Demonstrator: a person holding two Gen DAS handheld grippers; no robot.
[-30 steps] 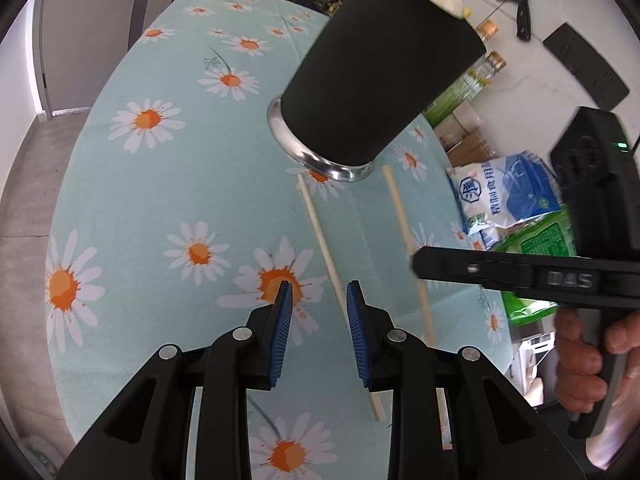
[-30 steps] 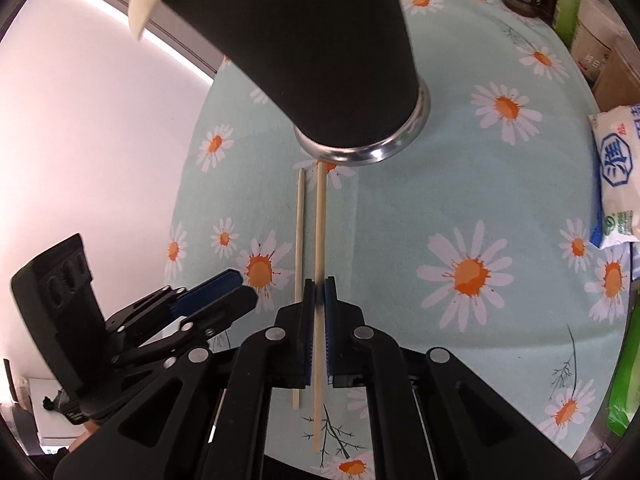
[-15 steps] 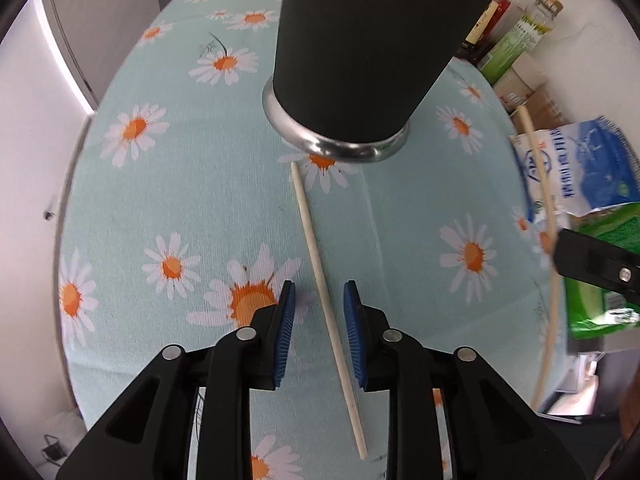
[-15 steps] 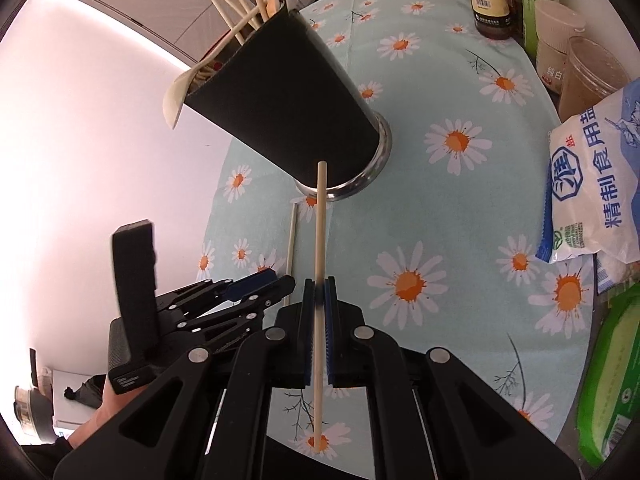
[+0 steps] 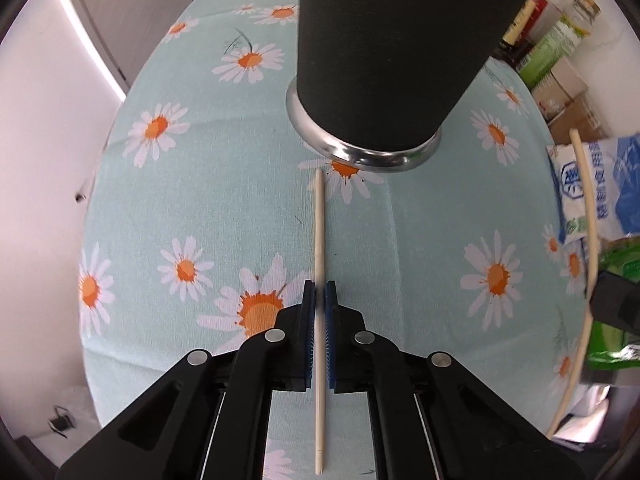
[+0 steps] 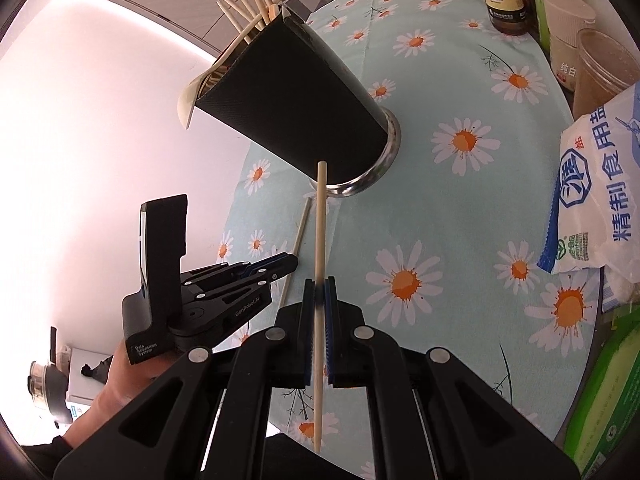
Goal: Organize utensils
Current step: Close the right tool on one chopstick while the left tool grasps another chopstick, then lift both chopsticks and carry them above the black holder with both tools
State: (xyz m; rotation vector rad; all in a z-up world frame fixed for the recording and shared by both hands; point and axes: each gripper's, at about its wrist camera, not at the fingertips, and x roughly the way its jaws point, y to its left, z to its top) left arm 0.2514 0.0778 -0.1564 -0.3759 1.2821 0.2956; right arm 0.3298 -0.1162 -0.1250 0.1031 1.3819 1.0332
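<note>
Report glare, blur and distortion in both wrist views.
Left wrist view: fisheye bends the tablecloth edge, and the second chopstick curves near the right rim; the holder looms large. Right wrist view: the wall left of the holder is blown out white; the salt bag print stays sharp.

Holder (image 5: 392, 52) top cut off in left view; right claw (image 5: 616, 312) mostly out of frame there.

My left gripper (image 5: 319, 292) points steeply down, its blue-padded jaws pinched together on a thin pale wooden chopstick (image 5: 319, 232). My right gripper (image 6: 319, 292) tilts forward, clamped on a second pale chopstick (image 6: 319, 240) lifted ahead of it.
</note>
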